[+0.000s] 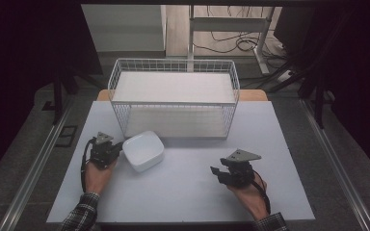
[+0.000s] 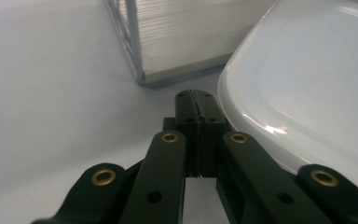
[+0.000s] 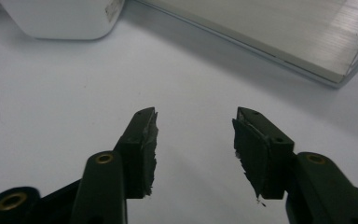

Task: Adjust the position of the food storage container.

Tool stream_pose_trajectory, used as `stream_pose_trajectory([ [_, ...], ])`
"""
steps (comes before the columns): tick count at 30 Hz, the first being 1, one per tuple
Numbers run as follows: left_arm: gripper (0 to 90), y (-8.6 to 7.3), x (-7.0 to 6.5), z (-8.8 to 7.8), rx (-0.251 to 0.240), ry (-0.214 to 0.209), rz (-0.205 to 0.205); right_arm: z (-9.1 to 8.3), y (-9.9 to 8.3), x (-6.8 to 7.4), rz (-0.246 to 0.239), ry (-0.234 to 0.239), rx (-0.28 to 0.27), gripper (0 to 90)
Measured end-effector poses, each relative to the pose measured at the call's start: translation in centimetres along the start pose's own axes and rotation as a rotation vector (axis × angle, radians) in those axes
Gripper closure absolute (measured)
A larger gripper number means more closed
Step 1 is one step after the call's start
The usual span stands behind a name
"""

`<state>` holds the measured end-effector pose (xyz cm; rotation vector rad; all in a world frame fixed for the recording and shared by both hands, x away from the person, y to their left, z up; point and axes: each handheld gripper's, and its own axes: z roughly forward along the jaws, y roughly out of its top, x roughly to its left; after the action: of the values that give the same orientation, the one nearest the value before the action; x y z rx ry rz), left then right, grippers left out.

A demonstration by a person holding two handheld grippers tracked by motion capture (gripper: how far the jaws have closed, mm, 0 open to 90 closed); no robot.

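White rounded-square plastic bowl (image 2: 307,88) cropped right and top in left gripper view; white wire-mesh two-tier rack (image 3: 270,32) cropped top-right, blurred.

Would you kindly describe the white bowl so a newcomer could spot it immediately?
Find the white wire rack at the table's far side. Just before its front left corner sits the bowl, beside the left tongs: the sole glossy, rounded-square dish there.

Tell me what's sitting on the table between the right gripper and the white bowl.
Nothing: between the right gripper and the white bowl there's just bare table, seen from the high view.
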<state>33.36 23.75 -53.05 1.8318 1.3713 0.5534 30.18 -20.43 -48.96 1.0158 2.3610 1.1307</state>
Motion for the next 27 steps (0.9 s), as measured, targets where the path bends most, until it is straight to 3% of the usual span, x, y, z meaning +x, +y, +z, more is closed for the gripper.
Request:
stream_pose_trajectory([
  [10, 89.8, 1.0, -1.3, 1.9, -0.002, -0.041, 0.022, 1.3, 1.2, -0.6, -0.016, 0.014, -0.001, 66.3],
  [18, 89.8, 1.4, -2.9, 2.7, 0.0, -0.092, 0.042, 2.9, 2.6, -0.4, -0.053, 0.039, 0.011, 88.3],
  [27, 89.7, 2.0, -4.7, 3.9, 0.0, -0.156, 0.043, 6.1, 4.1, -0.1, -0.067, 0.081, 0.016, 89.3],
])
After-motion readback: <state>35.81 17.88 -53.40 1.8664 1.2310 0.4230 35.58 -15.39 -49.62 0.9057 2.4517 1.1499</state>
